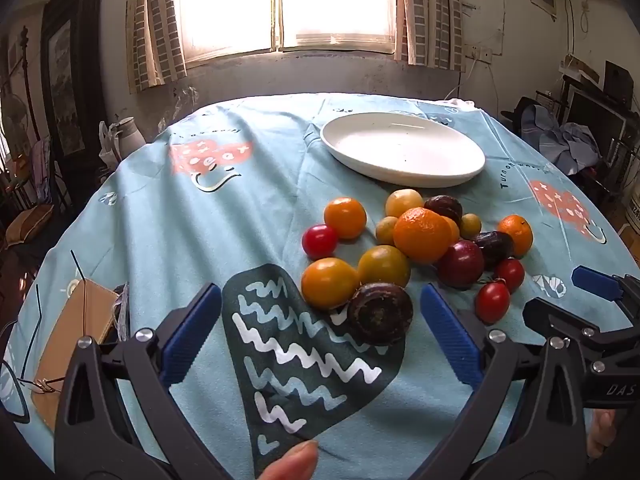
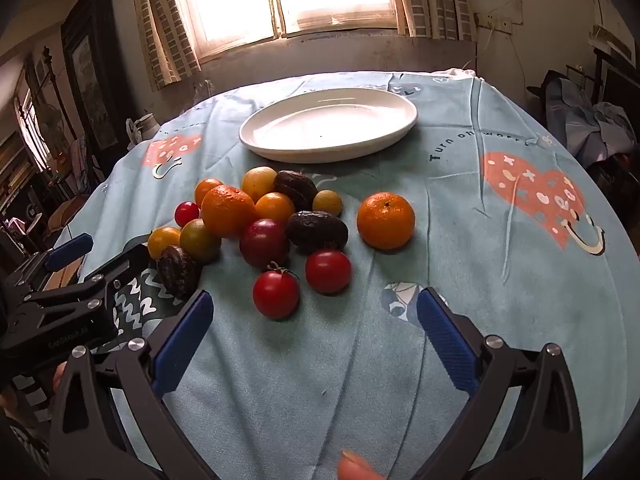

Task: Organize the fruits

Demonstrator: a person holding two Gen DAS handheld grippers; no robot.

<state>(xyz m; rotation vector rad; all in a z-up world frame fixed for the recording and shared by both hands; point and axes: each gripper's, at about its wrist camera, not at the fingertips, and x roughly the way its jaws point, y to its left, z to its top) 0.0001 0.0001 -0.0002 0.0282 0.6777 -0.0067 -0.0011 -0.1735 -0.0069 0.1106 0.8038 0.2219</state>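
Note:
A pile of fruits lies on the blue tablecloth: oranges point(image 1: 422, 234) point(image 2: 386, 220), red tomatoes point(image 2: 276, 294) point(image 1: 493, 302), yellow tomatoes point(image 1: 329, 282), a plum point(image 2: 264, 242) and dark wrinkled passion fruits point(image 1: 380, 313) point(image 2: 317, 231). An empty white oval plate point(image 1: 402, 148) point(image 2: 328, 124) sits behind them. My left gripper point(image 1: 320, 332) is open, its jaws just short of the nearest dark fruit. My right gripper point(image 2: 314, 340) is open and empty, just in front of the red tomatoes. Each gripper shows in the other's view at the edge.
The round table point(image 1: 160, 240) drops off at all sides. A cardboard box point(image 1: 68, 344) stands past its left edge. A white jug point(image 1: 128, 136) stands at the far left by the wall. Clothes and furniture point(image 1: 568, 144) crowd the right side.

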